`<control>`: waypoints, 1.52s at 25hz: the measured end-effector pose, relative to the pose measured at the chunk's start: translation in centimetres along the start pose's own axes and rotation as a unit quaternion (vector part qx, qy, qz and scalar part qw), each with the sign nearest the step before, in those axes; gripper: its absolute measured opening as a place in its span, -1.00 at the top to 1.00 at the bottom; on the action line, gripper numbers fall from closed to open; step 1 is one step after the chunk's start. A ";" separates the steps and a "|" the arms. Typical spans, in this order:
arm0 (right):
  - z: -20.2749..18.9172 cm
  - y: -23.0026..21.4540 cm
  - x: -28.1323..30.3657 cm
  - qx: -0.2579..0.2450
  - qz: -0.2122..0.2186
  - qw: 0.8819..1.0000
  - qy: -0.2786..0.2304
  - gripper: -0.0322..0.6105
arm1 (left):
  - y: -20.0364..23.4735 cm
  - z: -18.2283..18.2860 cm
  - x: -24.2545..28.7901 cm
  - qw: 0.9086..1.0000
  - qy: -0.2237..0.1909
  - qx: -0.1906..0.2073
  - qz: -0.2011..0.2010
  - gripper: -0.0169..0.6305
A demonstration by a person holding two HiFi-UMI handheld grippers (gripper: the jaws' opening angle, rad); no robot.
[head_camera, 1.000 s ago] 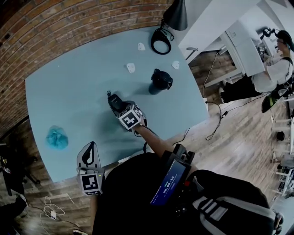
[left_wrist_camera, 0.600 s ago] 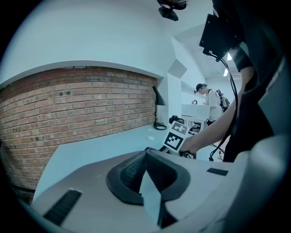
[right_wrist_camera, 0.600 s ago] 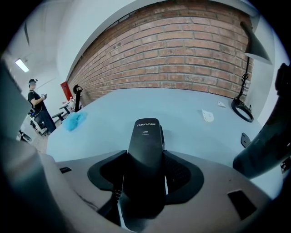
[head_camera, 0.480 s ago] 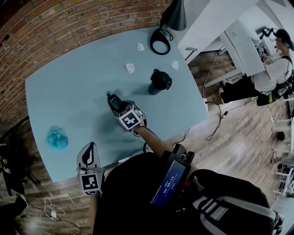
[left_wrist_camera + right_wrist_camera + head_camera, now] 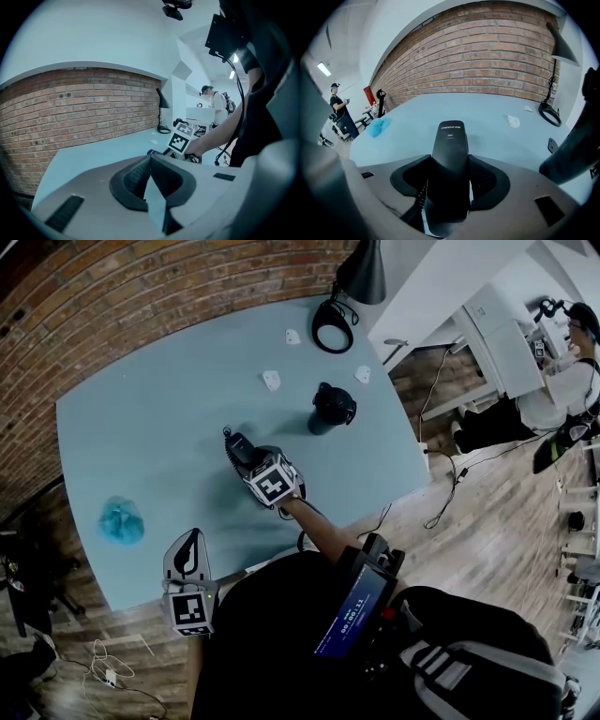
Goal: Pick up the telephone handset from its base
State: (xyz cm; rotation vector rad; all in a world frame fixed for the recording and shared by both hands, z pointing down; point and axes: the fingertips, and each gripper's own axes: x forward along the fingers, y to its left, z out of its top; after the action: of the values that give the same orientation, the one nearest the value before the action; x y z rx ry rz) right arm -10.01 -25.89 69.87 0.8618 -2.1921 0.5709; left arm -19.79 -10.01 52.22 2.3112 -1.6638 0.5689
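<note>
The black telephone handset (image 5: 450,154) lies lengthwise between the jaws of my right gripper (image 5: 450,180), and the pads press on both its sides. In the head view the handset (image 5: 238,446) sticks out beyond the right gripper (image 5: 251,463) over the middle of the light blue table (image 5: 150,409). A coiled cord (image 5: 419,199) hangs beside it. The telephone base is hidden under the gripper and its marker cube. My left gripper (image 5: 185,552) hovers at the table's near edge; its jaws (image 5: 149,176) are shut with nothing between them.
A black jug (image 5: 330,407) stands just right of the handset. A black lamp (image 5: 361,273) with a ring base (image 5: 330,326) is at the far edge. A blue cloth (image 5: 122,519) lies left, small white scraps (image 5: 272,380) further back. A person (image 5: 572,362) stands far right.
</note>
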 end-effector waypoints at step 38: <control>1.1 -0.3 -1.8 0.014 -0.001 1.000 -0.027 0.14 | -0.4 -0.6 0.6 1.000 0.007 -0.003 -0.008 0.88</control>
State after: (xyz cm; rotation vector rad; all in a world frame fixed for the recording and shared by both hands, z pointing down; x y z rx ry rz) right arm -9.31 -26.00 67.89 0.9049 -2.2367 0.5848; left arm -19.32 -10.15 53.05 2.3079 -1.6362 0.5749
